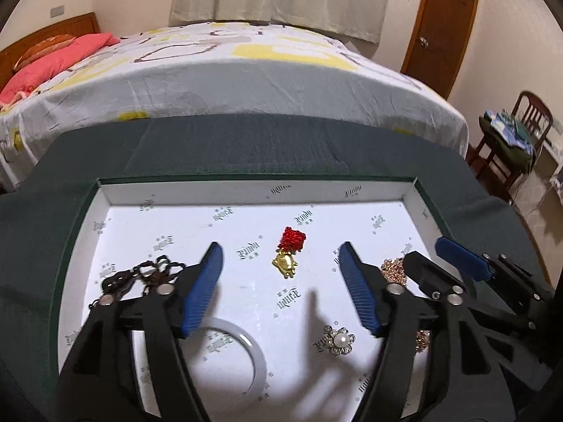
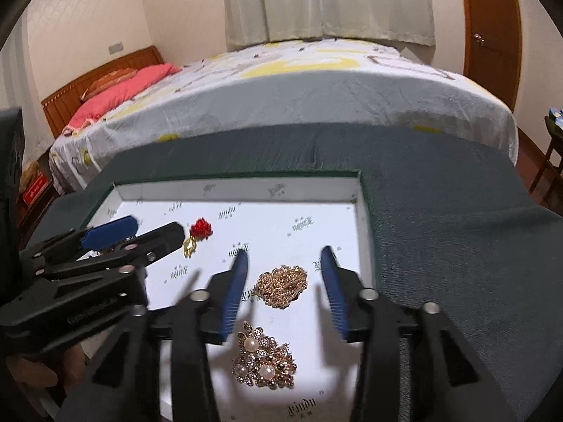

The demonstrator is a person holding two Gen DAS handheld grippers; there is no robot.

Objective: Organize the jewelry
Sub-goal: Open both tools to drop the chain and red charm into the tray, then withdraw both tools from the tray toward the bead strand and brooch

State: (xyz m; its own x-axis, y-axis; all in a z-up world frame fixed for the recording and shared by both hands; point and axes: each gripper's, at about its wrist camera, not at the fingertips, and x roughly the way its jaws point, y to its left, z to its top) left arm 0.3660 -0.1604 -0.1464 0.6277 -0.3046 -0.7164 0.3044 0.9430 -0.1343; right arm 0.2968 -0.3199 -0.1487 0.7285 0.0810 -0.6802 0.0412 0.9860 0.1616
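Jewelry tray (image 1: 253, 190) — lining printed with repeated script logo; wording illegible.

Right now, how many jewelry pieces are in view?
6: dark chain left, white bangle near-left, red-gold charm centre, pearl flower near-centre, gold chain right, pearl cluster near-right; others possibly hidden.

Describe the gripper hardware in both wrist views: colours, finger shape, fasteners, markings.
Both the left gripper and right gripper match: black plastic linkage arms joined by round silver pivot bolts, with flat, tapered fingers faced in ribbed blue pads. Raised lettering on one black arm is illegible. No cables or sleeves visible.
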